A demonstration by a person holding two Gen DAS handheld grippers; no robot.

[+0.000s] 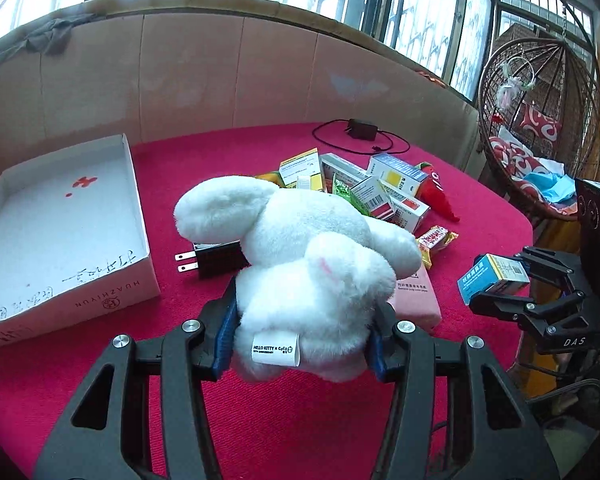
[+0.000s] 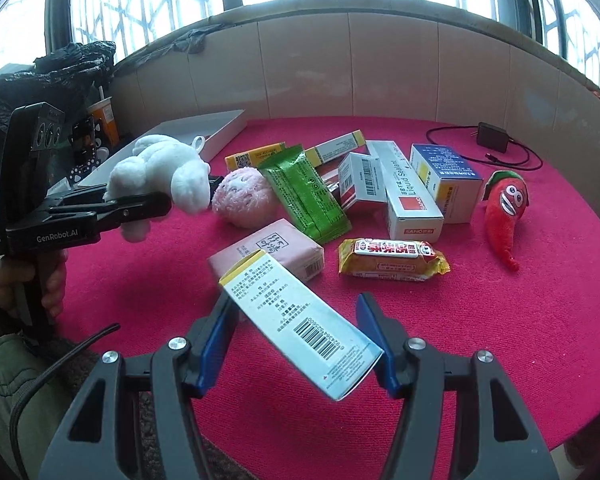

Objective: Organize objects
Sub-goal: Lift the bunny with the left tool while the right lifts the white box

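My left gripper (image 1: 302, 334) is shut on a white plush rabbit (image 1: 300, 256) and holds it above the red tablecloth; it also shows in the right wrist view (image 2: 156, 176). My right gripper (image 2: 296, 320) is shut on a white and blue medicine box (image 2: 300, 320), held tilted above the cloth; that box shows at the right of the left wrist view (image 1: 494, 278). An open white cardboard box (image 1: 60, 216) lies at the left. A pile of boxes and packets (image 2: 380, 184) sits mid-table.
A black plug adapter (image 1: 216, 258) lies under the rabbit. A pink paper pack (image 2: 276, 254), a pink plush ball (image 2: 244, 198), a green packet (image 2: 304, 196), a yellow snack bar (image 2: 392, 262) and a red chili plush (image 2: 504, 212) lie around. A black charger with cable (image 2: 492, 136) is at the back.
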